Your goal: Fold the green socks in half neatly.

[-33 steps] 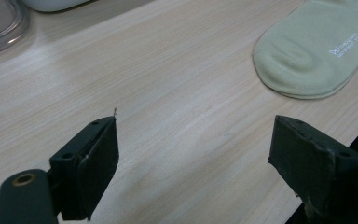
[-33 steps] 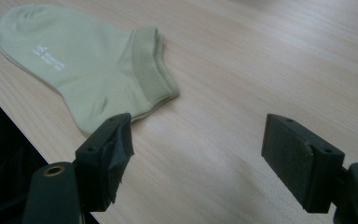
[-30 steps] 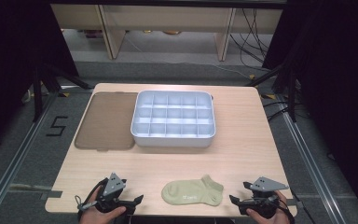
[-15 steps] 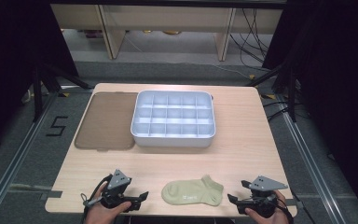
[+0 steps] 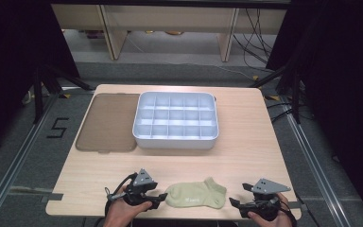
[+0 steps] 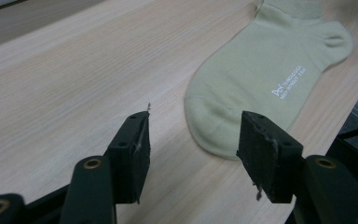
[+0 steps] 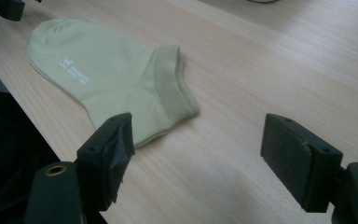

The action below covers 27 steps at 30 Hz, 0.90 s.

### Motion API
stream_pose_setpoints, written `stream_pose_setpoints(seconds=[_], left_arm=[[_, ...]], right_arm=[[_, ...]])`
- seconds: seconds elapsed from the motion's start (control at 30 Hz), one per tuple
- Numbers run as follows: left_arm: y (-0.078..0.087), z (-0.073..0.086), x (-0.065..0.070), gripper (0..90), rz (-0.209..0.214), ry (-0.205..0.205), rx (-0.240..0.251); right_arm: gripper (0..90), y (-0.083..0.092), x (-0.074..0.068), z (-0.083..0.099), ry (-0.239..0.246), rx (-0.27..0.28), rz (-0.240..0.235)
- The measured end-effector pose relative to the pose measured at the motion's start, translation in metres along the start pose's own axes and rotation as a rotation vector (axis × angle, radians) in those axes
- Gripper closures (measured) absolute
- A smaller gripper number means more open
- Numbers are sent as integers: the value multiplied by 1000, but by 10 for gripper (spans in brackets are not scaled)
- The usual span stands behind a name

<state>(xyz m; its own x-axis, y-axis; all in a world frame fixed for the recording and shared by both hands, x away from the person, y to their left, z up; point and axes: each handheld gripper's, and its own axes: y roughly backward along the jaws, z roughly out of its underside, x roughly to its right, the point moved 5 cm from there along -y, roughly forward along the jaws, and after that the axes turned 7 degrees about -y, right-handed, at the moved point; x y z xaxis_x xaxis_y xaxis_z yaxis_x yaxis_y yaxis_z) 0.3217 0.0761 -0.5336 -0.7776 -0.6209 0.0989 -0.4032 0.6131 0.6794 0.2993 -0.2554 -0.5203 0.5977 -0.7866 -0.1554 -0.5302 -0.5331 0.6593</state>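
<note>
From the high view, both my hands are cut off by the bottom edge, so I see little more than knuckles. At the table's (image 5: 99, 179) left rear sits a flat brown lid (image 5: 108, 122), matte, with rounded corners. Just beside it is a white plastic tray (image 5: 175, 142), divided into a grid of small compartments; I cannot make out anything inside them. Near the front edge my left gripper (image 5: 157, 199) is open, its black jaws apart just beside the toe of the sock (image 5: 196, 195). That sock is pale green knit, lying flat, long axis along the front edge, toe left, ribbed cuff right. Small white print on its sole is too fine to read. At the front right corner my right gripper (image 5: 235, 205) is open too, jaws wide, near the cuff.
</note>
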Motion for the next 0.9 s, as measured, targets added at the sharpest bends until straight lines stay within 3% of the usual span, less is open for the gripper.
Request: stream_pose_setpoints(seconds=[0.07,0.2,0.4,0.47,0.5,0.6,0.63,0.67,0.73,0.77,0.83,0.9], left_arm=[[-3,-2,0,459,0,-19,-3],[-8,-3,4,515,20,-18,-12],[-13,-3,8,557,27,-51,-38],[-15,-2,9,560,36,-33,-41],[-18,-1,8,564,11,-37,-45],[-20,-1,10,653,19,-34,-40],[-22,-1,11,666,-9,-42,-35],[-22,-1,11,674,-9,-42,-35],[-23,0,12,717,-9,-47,-28],[-22,0,13,737,15,-40,-17],[-22,0,11,787,22,-28,-5],[-21,1,11,810,12,-17,-4]], right_arm=[[262,-1,-2,1,-15,-8,-25],[263,-1,-2,0,-9,-9,-24],[265,-3,-4,0,-2,-11,-29],[265,-3,-4,0,4,-14,-46],[265,-2,-4,0,-2,-12,-22],[269,-2,-7,-1,19,-2,-43],[269,-2,-7,-1,24,2,-42],[269,-2,-7,-2,31,12,-23],[270,-1,-7,-2,30,11,-28],[271,-2,-7,-2,34,9,-30],[273,-1,-9,-2,23,7,-34],[273,-2,-9,-2,21,9,-35]])
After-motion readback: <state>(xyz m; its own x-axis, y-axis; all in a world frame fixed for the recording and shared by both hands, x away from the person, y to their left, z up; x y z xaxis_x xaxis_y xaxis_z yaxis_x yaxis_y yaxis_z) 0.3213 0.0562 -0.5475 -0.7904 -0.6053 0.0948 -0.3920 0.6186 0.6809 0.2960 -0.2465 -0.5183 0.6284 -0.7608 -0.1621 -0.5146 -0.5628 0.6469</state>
